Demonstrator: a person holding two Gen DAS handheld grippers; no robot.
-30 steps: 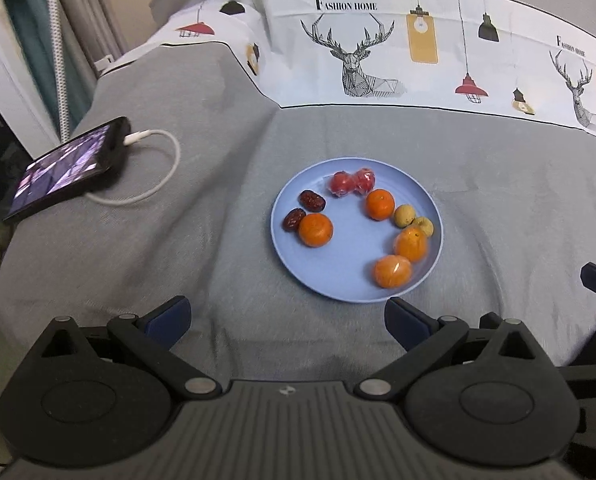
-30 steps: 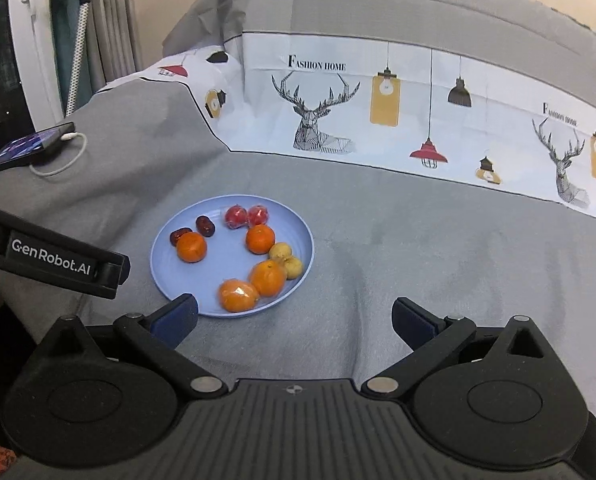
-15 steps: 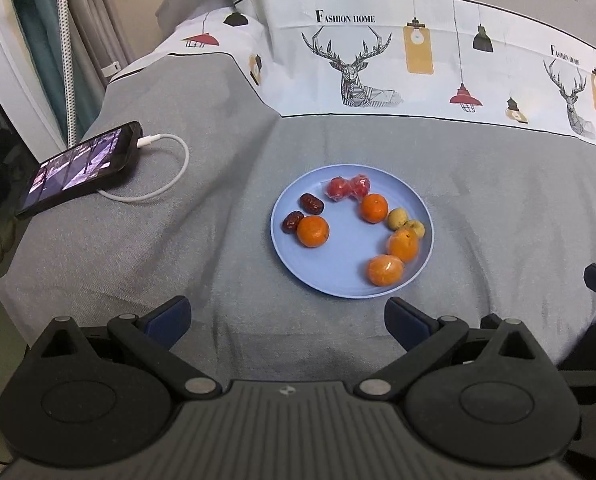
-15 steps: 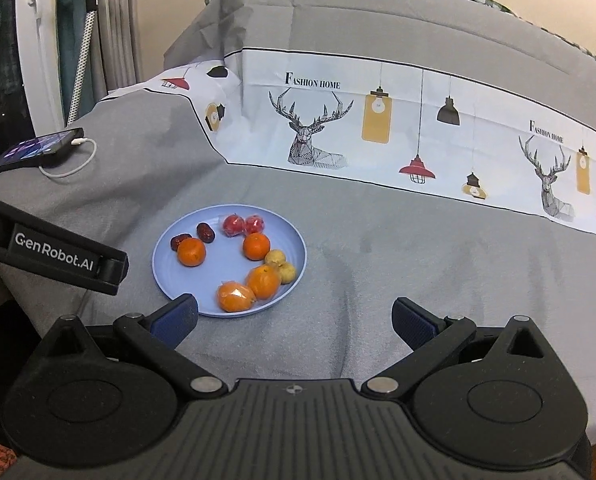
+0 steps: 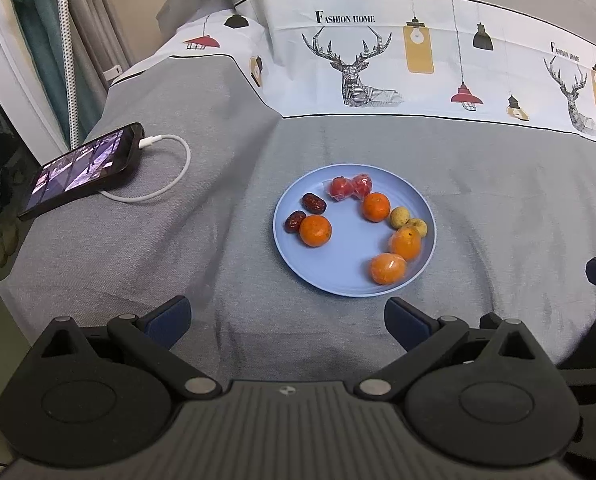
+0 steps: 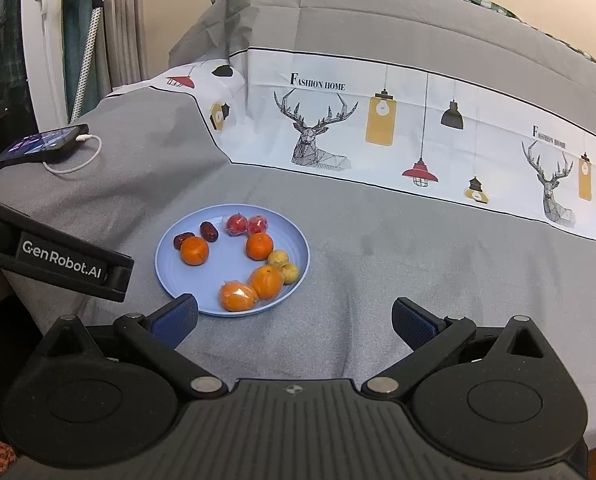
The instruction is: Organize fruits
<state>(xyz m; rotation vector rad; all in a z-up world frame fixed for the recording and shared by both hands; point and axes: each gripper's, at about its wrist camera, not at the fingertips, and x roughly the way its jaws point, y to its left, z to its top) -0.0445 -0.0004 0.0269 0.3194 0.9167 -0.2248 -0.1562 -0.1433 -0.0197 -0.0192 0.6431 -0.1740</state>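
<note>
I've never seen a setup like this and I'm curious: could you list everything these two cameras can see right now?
plate: one, light blue, on the grey cloth, holding all the fruit
oranges: four, orange, on the plate; the two nearest the cameras look wrapped in clear film
red fruits: two, red, in clear wrap, far side of the plate
dates: two, dark red-brown, left part of the plate
yellow fruits: two, small, yellowish, right part of the plate
phone: one, black, screen lit, far left on the cloth
cable: one, white, plugged into the phone
cloth: grey, with a white deer-and-lamp printed band
left gripper: black with blue pads, open, empty, short of the plate
right gripper: same, open, empty
</note>
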